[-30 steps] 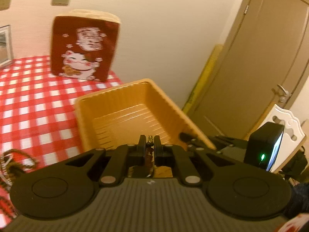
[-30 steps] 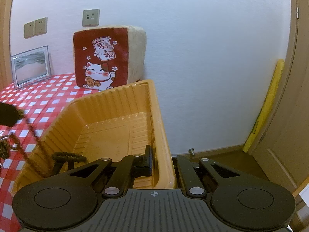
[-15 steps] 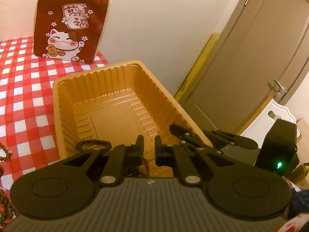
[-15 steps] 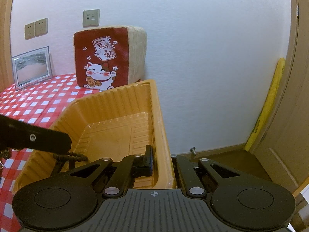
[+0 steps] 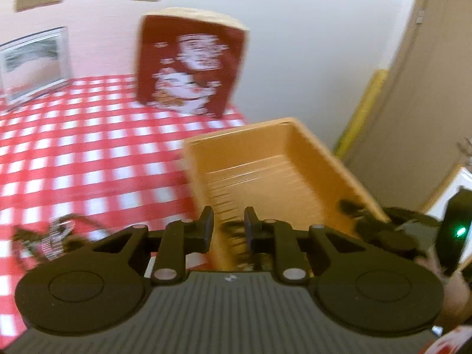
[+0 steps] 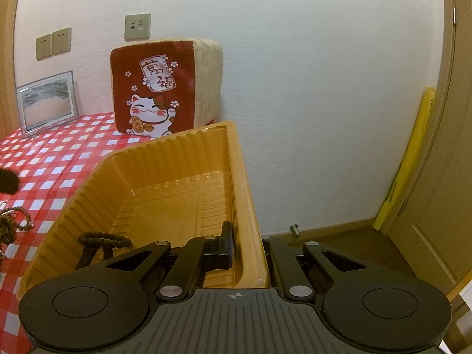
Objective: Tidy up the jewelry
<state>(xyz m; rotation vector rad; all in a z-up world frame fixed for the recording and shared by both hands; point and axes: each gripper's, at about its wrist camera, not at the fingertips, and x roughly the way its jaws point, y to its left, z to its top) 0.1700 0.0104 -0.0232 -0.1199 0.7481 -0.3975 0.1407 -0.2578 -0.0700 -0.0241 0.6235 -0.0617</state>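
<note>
Two grippers are in your hands, and both sit at the near end of the ribbed orange plastic tray (image 6: 165, 183), which serves as the landmark. Far left of the tray, a silver-framed grey picture (image 6: 47, 103) leans on the wall at the back of the red-and-white checked tablecloth (image 6: 56, 159). Nearer you and still left of the tray, a tangle of brown bead strings (image 6: 13, 221) lies on the cloth; your left wrist view shows the same heap (image 5: 50, 236), though heavily blurred. Behind the tray's far left corner stands a red and cream cushion with a white beckoning cat (image 6: 159, 94). Your left gripper (image 5: 228, 225) points down over the tray's near left wall; its jaws have just been opening and now stand apart with a small gap, and the pads press on nothing. A dark blurred shape shows low in that gap, but you cannot tell what it is. Inside the tray, against its near left corner, rests a loop of dark brown beads (image 6: 103, 240). Your right gripper (image 6: 247, 244) is clamped on the tray's right wall, one finger inside and one outside. Right of the tray, a yellow strip (image 6: 410, 159) leans beside the tan wooden door (image 6: 451, 177).
</note>
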